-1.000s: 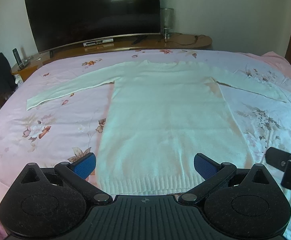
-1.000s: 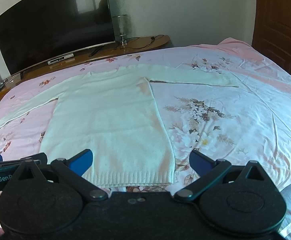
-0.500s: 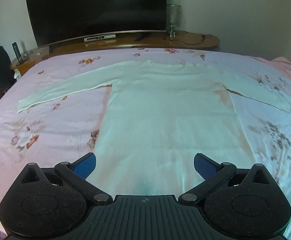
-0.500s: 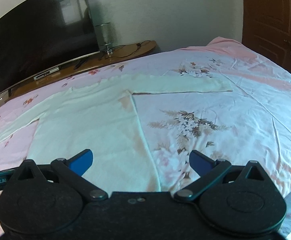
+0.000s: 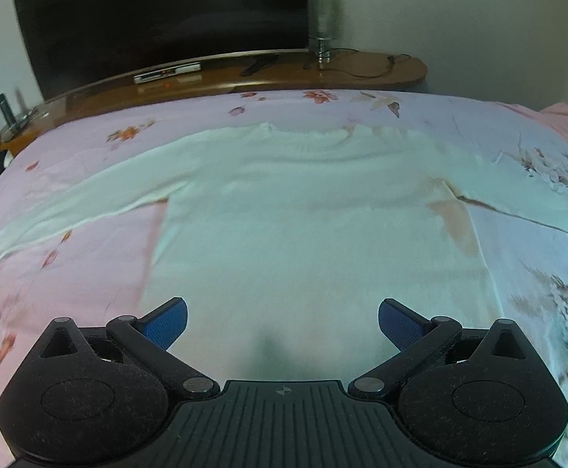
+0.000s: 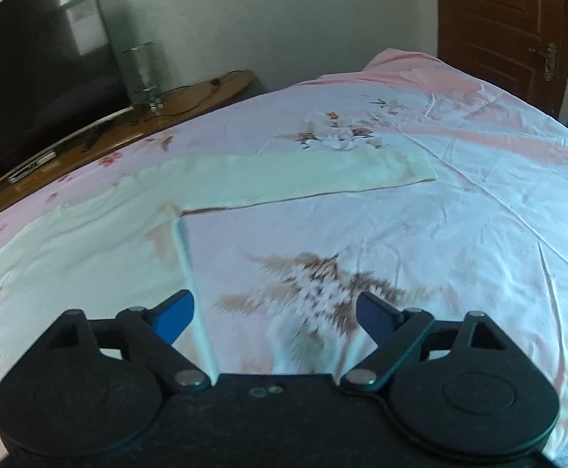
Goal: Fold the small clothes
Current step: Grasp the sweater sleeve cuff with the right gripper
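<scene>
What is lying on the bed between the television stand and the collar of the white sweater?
Only bare flowered bedsheet lies between the television stand and the collar of the white sweater; nothing else rests there. The left wrist view shows it.

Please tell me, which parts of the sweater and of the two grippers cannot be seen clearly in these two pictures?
- Sweater hem: hidden in both views behind the gripper bodies.
- Its right cuff: cut off by the frame edge in the left wrist view, visible only in the right wrist view.
- Left gripper, open: height above the knit unclear.
- Right gripper, jaws closing with nothing pinched: the sweater's side edge below is blurred.
</scene>
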{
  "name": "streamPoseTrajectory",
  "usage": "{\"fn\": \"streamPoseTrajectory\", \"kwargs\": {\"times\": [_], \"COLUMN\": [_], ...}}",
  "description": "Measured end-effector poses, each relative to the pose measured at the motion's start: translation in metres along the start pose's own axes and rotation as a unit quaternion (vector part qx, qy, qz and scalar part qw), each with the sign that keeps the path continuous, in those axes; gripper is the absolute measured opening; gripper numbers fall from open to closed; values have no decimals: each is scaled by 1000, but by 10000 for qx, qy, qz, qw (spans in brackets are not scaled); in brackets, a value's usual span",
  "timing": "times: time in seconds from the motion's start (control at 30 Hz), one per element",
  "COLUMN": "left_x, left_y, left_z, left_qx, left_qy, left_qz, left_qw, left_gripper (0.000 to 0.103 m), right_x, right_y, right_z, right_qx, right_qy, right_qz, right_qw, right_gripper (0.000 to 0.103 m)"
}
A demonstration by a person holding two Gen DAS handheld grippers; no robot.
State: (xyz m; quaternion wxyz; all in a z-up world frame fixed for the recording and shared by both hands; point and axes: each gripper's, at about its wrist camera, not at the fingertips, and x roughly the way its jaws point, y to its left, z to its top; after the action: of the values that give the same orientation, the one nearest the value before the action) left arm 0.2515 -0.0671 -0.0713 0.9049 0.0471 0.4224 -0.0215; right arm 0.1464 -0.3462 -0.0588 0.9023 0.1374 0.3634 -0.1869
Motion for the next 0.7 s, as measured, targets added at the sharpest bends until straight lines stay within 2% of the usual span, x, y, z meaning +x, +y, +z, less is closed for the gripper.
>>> {"fn": "streamPoseTrajectory", "kwargs": {"times": [0.23,0.4,0.47,0.7], "left_x": [54,95,110,147], "left_y": [-24,-32,-34,-36], "left_z": [39,61,67,85], "left_qx": [193,2,-93,-173], "left_qy": [0,200,278,325], "left_qz": [93,-56,-120,-10], "left_qw": [9998,9998,9995,9993], "left_gripper": [103,103,103,103], "right_x": [62,110,128,173], "right_y": [-23,-52,-64,-91], "right_z": [34,52,59,73], "right_qx": [377,991,1317,1897], "right_qy": [206,483,615,789], "right_qz": [-195,-220,-214,-335], "right_qw": [9989,9937,9892,9781], "right_gripper": [76,66,58,54]}}
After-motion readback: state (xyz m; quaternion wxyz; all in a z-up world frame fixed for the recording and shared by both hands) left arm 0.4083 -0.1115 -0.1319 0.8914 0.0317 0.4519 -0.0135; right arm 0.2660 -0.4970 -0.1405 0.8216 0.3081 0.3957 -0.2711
